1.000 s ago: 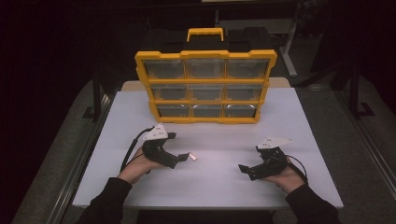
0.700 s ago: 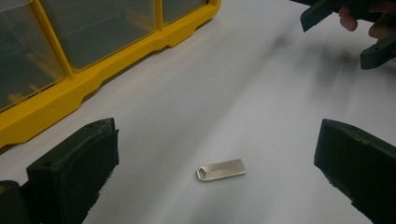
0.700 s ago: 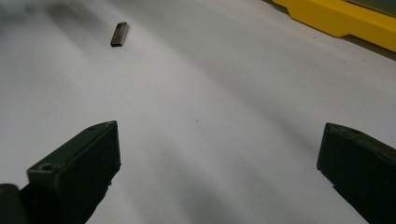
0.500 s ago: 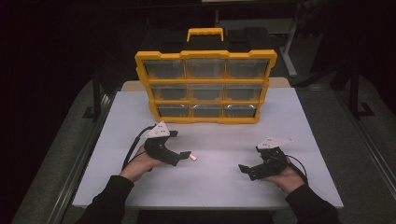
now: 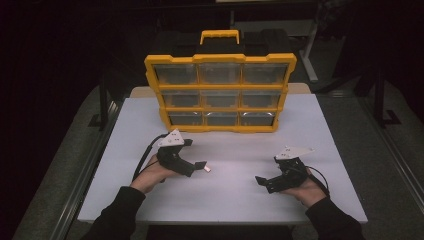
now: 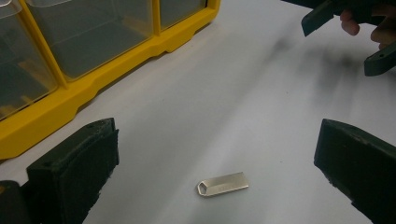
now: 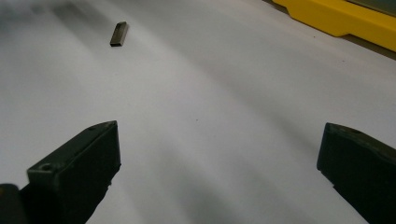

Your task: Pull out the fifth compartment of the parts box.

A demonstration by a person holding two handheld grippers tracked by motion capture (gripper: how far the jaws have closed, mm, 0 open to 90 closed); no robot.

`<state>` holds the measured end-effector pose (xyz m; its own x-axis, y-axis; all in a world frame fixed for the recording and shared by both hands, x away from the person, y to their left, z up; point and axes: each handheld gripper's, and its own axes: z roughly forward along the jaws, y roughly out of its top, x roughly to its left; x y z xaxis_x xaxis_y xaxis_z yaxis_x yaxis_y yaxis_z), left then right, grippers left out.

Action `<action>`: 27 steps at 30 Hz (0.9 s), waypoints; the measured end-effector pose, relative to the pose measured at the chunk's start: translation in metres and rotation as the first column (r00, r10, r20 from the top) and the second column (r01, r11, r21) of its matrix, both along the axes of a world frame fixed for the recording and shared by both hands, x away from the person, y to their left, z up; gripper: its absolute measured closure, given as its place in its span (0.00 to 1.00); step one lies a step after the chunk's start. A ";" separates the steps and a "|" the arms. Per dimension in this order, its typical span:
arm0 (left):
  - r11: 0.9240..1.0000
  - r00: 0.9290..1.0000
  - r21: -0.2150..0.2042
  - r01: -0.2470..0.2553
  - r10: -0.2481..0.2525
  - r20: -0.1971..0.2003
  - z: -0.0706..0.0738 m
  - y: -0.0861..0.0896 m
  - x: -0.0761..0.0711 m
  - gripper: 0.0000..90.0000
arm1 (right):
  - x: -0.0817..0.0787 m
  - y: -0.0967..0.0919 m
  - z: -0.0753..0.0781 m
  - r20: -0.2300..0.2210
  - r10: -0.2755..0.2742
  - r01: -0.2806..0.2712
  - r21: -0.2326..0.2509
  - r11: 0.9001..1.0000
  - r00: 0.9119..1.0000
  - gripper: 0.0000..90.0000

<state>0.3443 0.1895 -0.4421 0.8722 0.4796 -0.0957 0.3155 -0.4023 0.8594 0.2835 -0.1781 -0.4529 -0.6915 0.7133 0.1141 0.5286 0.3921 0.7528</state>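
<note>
A small silver metal stick (image 5: 207, 169) lies flat on the white table (image 5: 225, 145). My left gripper (image 5: 197, 169) is open just left of it. In the left gripper view the stick (image 6: 223, 184) lies on the table between the two spread jaws of that gripper (image 6: 217, 163), touching neither. My right gripper (image 5: 263, 183) is open at the table's right, low over bare table and pointing left. From the right gripper view (image 7: 219, 172) the stick (image 7: 119, 33) shows far off at the upper left.
A yellow organizer (image 5: 220, 58) with clear drawers and a carry handle stands upright at the back middle of the table; its base (image 6: 93, 88) is close to my left gripper. The other hand's gripper (image 6: 350, 44) shows at the left gripper view's top right.
My left gripper has edged right toward the stick, so its jaws now stand on either side of it. The right gripper and the stick have not moved.
</note>
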 end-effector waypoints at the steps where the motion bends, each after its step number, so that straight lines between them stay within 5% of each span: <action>1: 1.000 1.000 -0.002 0.000 0.000 -0.002 0.000 0.000 0.000 0.00 | 0.000 0.000 0.000 0.000 0.001 -0.001 0.000 1.000 1.000 0.00; 27: 1.000 1.000 -0.020 -0.004 0.004 0.000 0.000 -0.011 0.007 0.00 | 0.000 0.000 0.000 -0.003 0.000 0.000 -0.002 1.000 1.000 0.00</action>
<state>0.3517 0.1787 -0.4423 0.8701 0.4814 -0.1056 0.3174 -0.3833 0.8674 0.2838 -0.1776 -0.4534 -0.6911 0.7136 0.1153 0.5312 0.3932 0.7505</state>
